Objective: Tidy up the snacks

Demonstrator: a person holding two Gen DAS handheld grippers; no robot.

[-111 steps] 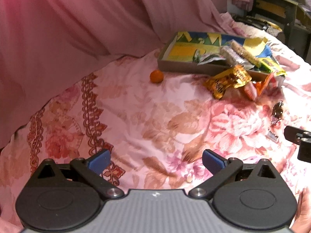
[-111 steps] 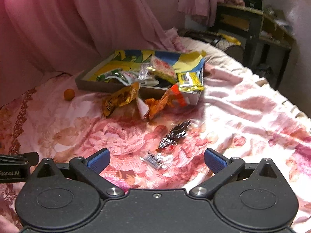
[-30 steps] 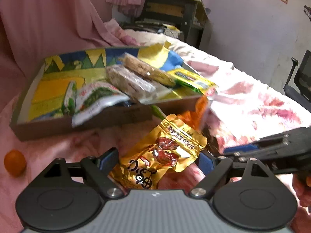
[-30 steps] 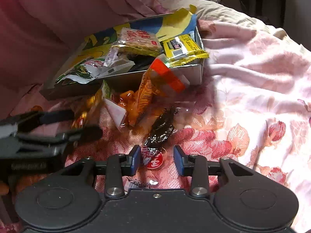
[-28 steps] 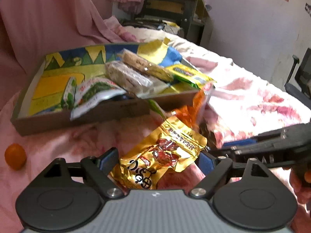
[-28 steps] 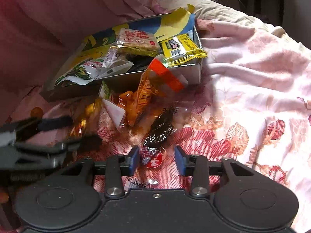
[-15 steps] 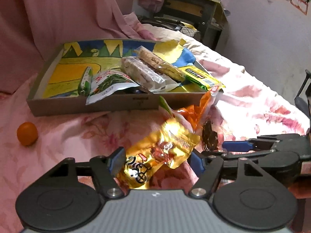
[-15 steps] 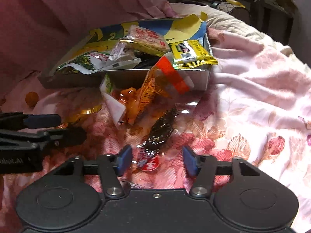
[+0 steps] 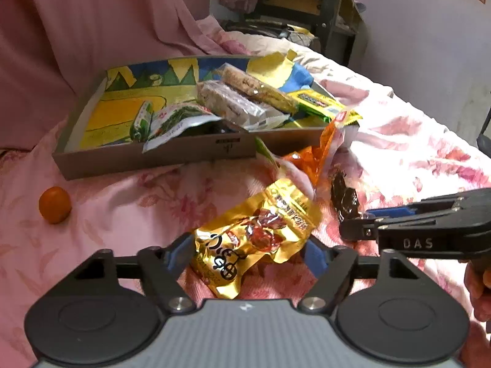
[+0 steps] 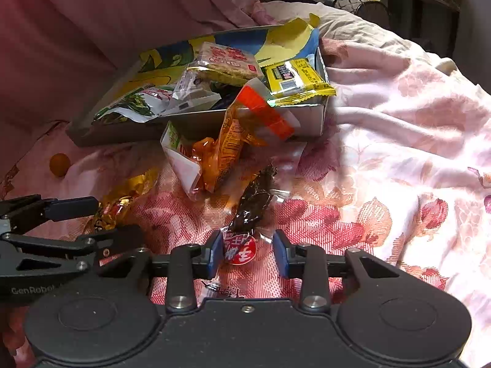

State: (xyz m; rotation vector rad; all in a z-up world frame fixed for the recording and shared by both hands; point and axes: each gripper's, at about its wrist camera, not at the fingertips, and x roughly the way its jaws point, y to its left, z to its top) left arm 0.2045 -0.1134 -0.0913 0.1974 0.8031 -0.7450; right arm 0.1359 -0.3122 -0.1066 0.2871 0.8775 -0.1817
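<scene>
Left claw point(image 9: 245, 253) partly open, blue pads on either side of one gold foil snack pouch point(image 9: 254, 233); pouch crumpled and lying between them, firm pinch not confirmable. Right claw point(image 10: 249, 251) narrowed but not closed, pads flanking the red-labelled end of one clear packet of dark dried snack point(image 10: 253, 205); left pad close against the wrapper, right pad with a small gap. Both packets resting on the floral pink bedspread point(image 10: 399, 159).

Just beyond, one shallow cardboard tray point(image 9: 153, 156) with a yellow, blue and green printed inside. In it, at least five items: a green-and-white pouch point(image 9: 175, 119), a small green packet point(image 9: 139, 119), two clear-wrapped cracker bars point(image 9: 245, 98), and a yellow-green packet point(image 10: 294, 76) hanging over the front right corner. Leaning against the tray's front wall, an orange bag point(image 10: 230, 150) and a white-and-green sachet point(image 10: 181, 159) touching it. Off to the left, apart from everything, one small orange fruit point(image 9: 54, 205).
</scene>
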